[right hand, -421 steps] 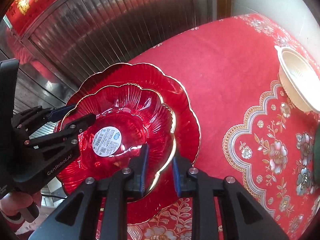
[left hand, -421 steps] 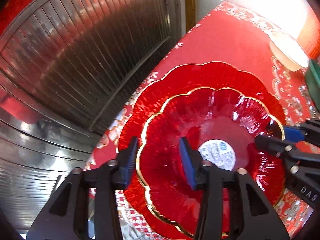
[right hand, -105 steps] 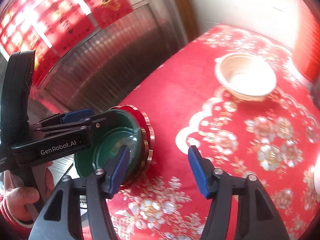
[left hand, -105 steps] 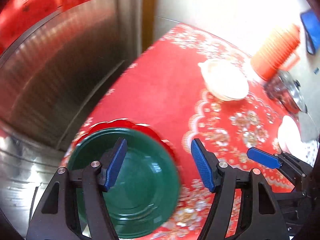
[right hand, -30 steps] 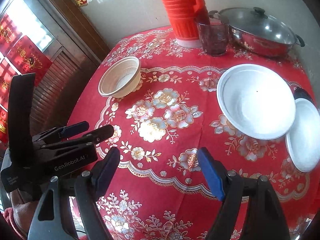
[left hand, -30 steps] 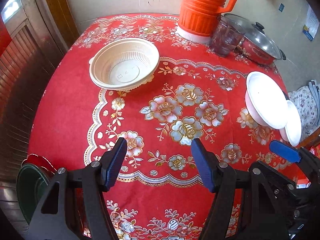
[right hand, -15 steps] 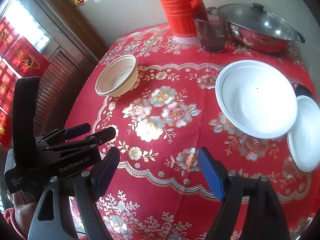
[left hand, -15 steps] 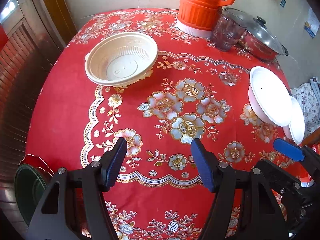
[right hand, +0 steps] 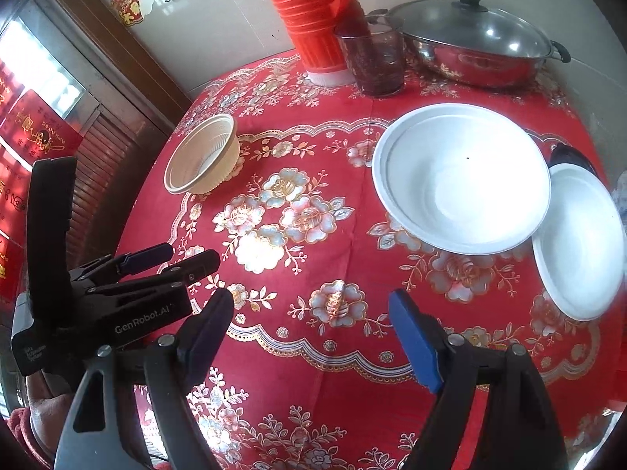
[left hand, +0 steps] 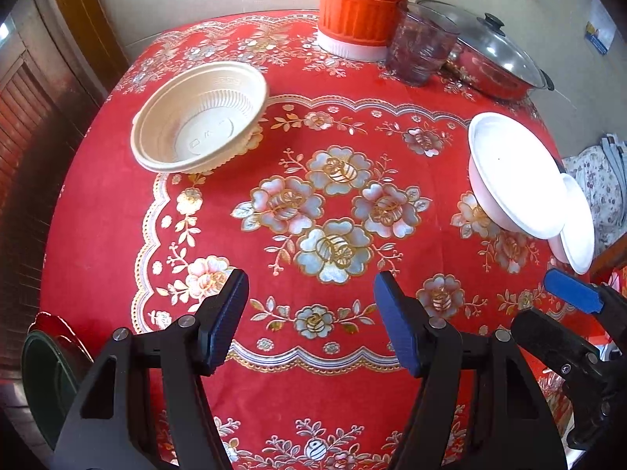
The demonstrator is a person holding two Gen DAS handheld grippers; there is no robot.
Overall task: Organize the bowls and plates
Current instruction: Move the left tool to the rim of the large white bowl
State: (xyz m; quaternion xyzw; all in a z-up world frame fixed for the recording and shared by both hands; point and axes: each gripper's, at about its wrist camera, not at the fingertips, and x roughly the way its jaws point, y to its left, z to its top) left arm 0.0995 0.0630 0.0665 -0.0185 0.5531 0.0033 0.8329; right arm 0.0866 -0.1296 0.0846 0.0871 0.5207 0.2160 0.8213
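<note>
A cream plastic bowl sits at the far left of the red flowered tablecloth. On the right side a large white bowl leans over a smaller white plate. At the lower left edge a green plate rests on red plates. My left gripper hovers open over the cloth's near part, nothing between its fingers. My right gripper is open and empty beside it.
At the back stand an orange ribbed jug, a dark glass cup and a lidded steel pot. A wooden door frame and shutters lie left. A hand holds the left gripper.
Both grippers have drifted a little forward over the table, so the bowls, jug and pot look larger and closer. Their jaws stay open as before.
</note>
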